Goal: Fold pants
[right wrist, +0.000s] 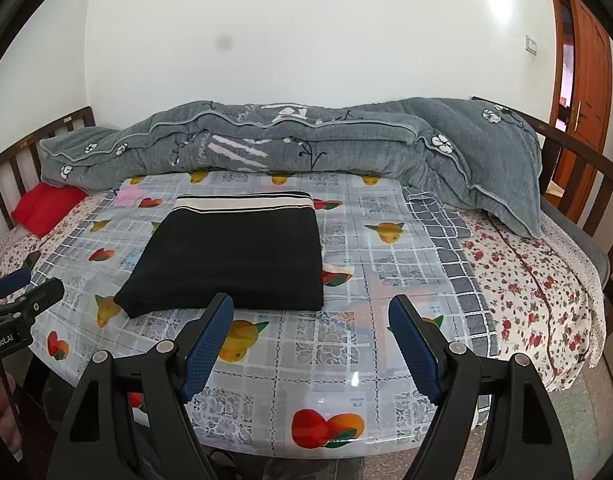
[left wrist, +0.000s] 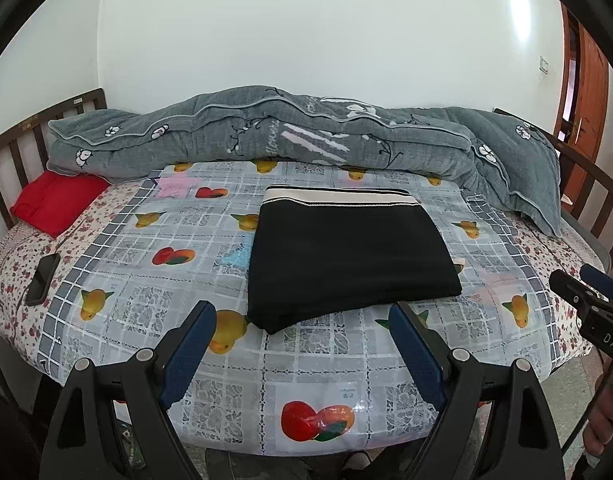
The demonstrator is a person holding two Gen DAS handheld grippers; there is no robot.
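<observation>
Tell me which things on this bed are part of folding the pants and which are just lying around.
Part of the job:
black pants, already folded flat
left claw, open
right claw, open

Just lying around:
grey quilt
red pillow
phone
fruit-print cover under the pants

One folded pants; two grippers; one quilt; one red pillow; one phone
</observation>
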